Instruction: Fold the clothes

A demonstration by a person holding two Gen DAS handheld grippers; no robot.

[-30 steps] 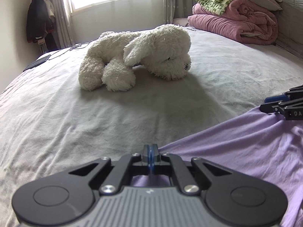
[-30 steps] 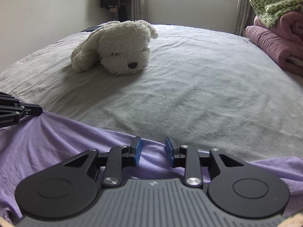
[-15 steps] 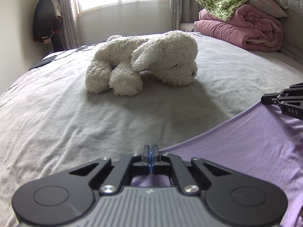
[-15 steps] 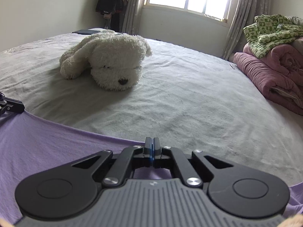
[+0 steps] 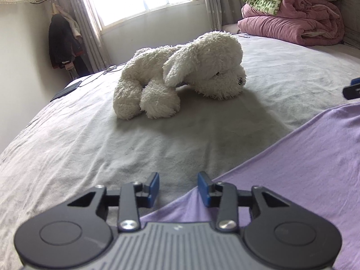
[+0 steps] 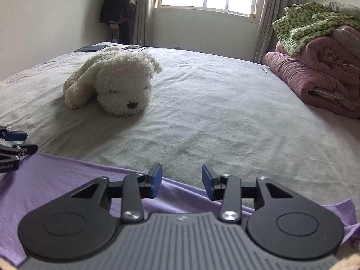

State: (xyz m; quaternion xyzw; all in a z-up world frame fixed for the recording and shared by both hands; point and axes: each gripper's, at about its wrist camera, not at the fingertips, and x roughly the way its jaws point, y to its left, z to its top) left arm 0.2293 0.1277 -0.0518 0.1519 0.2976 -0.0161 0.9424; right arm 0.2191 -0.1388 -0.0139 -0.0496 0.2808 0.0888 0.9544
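A lilac garment (image 5: 292, 168) lies flat on the grey bedsheet (image 5: 90, 146), its far edge running across both views (image 6: 67, 175). My left gripper (image 5: 178, 189) is open and empty, raised just over the garment's left corner. My right gripper (image 6: 181, 183) is open and empty over the garment's far edge near its right end. The left gripper's tips show at the left edge of the right wrist view (image 6: 15, 144); the right gripper's tip shows at the right edge of the left wrist view (image 5: 352, 88).
A white plush dog (image 5: 180, 76) lies on the bed beyond the garment, also in the right wrist view (image 6: 112, 83). Folded pink and green quilts (image 6: 319, 67) are stacked at the right. A dark tablet with cable (image 6: 91, 48) lies at the far corner.
Both grippers were shut on the garment's edge half a second ago and have opened, letting it go. The garment now lies flat and both grippers have lifted slightly.
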